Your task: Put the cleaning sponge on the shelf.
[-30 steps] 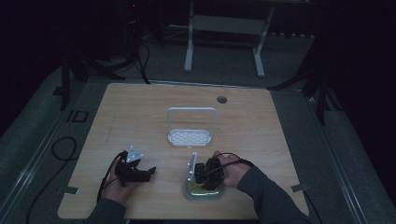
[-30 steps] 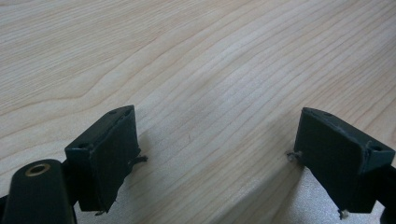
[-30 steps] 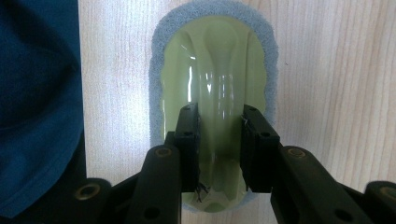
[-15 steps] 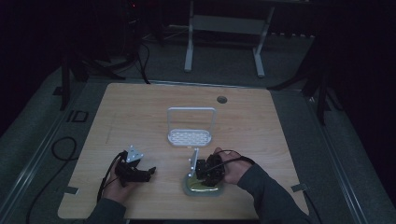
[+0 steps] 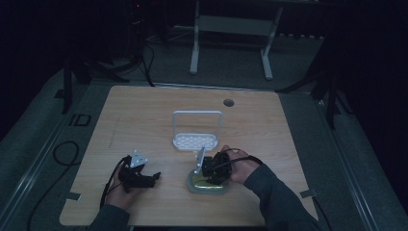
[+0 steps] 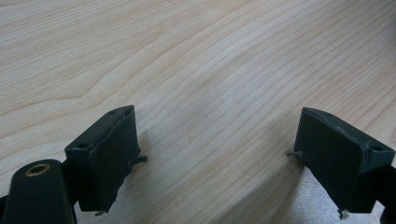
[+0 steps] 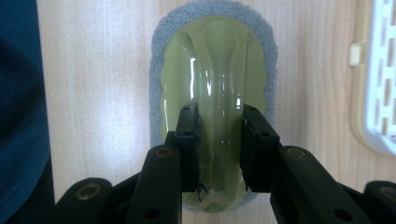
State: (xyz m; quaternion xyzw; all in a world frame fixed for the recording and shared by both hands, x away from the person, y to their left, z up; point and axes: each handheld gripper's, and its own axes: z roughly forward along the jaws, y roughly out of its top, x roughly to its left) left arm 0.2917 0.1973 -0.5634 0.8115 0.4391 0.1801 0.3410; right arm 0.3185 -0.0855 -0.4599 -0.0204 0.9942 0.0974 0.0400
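Grey-edged scrubber (image 7: pixel 212 70) gripped by right hand-held gripper (image 7: pixel 219 122), near end hidden; left one (image 6: pixel 212 140) wide.

Scrubber (image 7: pixel 212 65) near end: hidden behind the right gripper (image 7: pixel 219 140), whose jaws flank its glossy raised ridge; actual contact cannot be told.
White rack (image 7: pixel 378 74): cut off by the right gripper view's right edge.
Left gripper (image 6: pixel 212 154): jaw bases run off the bottom edge of its own view.
Scrubber from above (image 5: pixel 208 186): mostly covered by the right hand (image 5: pixel 240 166).
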